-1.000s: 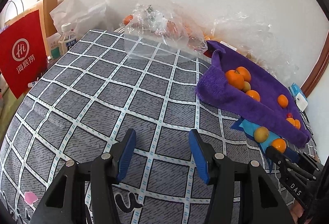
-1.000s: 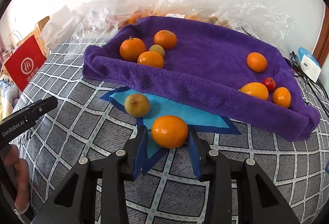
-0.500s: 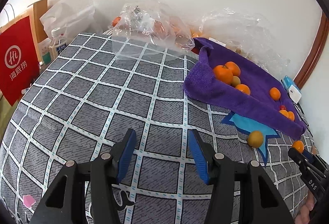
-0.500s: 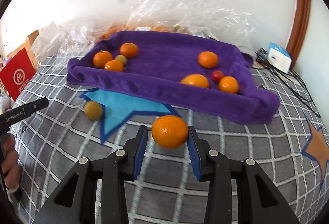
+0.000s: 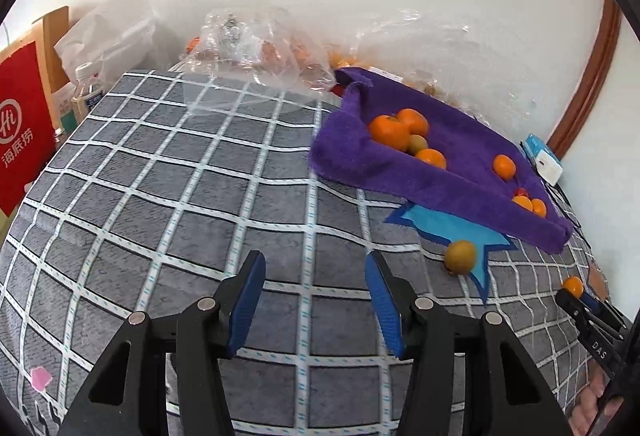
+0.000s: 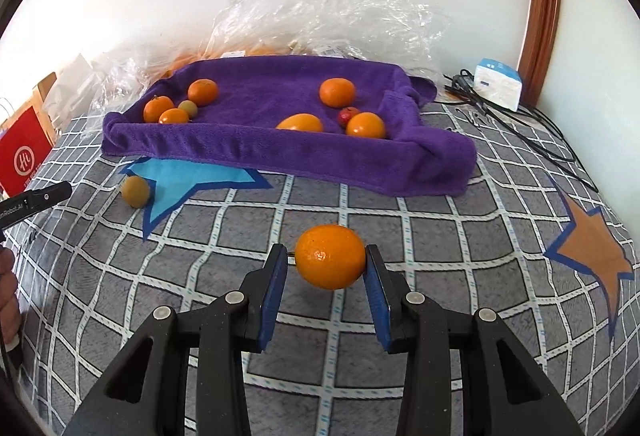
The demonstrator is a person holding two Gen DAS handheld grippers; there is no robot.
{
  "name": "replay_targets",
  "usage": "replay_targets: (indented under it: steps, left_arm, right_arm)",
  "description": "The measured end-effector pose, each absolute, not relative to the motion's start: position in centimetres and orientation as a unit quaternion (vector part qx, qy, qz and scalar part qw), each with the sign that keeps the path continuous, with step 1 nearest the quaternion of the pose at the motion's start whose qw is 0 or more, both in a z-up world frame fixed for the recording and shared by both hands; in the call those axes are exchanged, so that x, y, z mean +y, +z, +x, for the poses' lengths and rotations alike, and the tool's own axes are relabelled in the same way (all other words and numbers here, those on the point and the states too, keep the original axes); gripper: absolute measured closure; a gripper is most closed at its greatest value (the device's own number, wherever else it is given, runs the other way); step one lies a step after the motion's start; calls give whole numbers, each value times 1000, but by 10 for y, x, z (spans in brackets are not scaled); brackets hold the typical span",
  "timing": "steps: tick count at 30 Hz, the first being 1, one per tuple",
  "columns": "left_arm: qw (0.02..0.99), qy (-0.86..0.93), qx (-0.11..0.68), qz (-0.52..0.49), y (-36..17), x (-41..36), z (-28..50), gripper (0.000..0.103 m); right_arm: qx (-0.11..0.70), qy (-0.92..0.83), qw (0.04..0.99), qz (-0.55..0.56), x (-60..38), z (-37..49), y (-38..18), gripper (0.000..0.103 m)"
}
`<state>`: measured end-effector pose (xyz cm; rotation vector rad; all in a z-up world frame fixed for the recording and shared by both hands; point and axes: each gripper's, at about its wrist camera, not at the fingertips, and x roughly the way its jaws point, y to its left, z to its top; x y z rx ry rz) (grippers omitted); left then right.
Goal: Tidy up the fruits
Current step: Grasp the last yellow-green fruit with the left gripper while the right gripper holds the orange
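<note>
My right gripper [image 6: 325, 255] is shut on an orange [image 6: 330, 256], held just above the checked bedspread in front of the purple towel [image 6: 280, 152]. The towel lies like a shallow tray with several oranges [image 6: 337, 91], a small red fruit [image 6: 347, 114] and a greenish one [image 6: 188, 108] on it. A yellow-brown fruit [image 6: 136, 191] rests on the bedspread by a blue star patch [image 6: 188, 178]. My left gripper [image 5: 316, 300] hovers open over bare bedspread, nothing between its fingers. In the left wrist view the right gripper [image 5: 576, 296] and its orange [image 5: 573, 286] show at the far right.
Crumpled clear plastic bags [image 6: 328, 16] with more fruit lie against the wall behind the towel. A red paper bag [image 5: 20, 124] and a bottle [image 5: 86, 88] stand off the bed's left side. A white box [image 6: 498, 84] and black cables [image 6: 532, 128] lie at the right.
My right gripper has lifted the orange off the blue star patch and carried it to the right along the towel's front. The left gripper drifted slightly, still open.
</note>
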<state>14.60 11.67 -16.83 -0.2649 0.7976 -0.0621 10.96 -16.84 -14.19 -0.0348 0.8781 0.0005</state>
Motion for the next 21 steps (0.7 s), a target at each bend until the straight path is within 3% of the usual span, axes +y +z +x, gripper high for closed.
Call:
replay_targets:
  steps: [6,13,21]
  left_arm:
    - [913,-67,396,-75,-163,58,152,54]
    - [902,-77,417,-84,-167,24,173,55]
    - [903,-76,416,-78,-174,12,182,76]
  right_arm:
    - [419,-9,908,-20,-180,104,-143,64]
    - [417,-3,909,7,-193,102,-142,64]
    - [432,10,901,29,-196,106,-147,64]
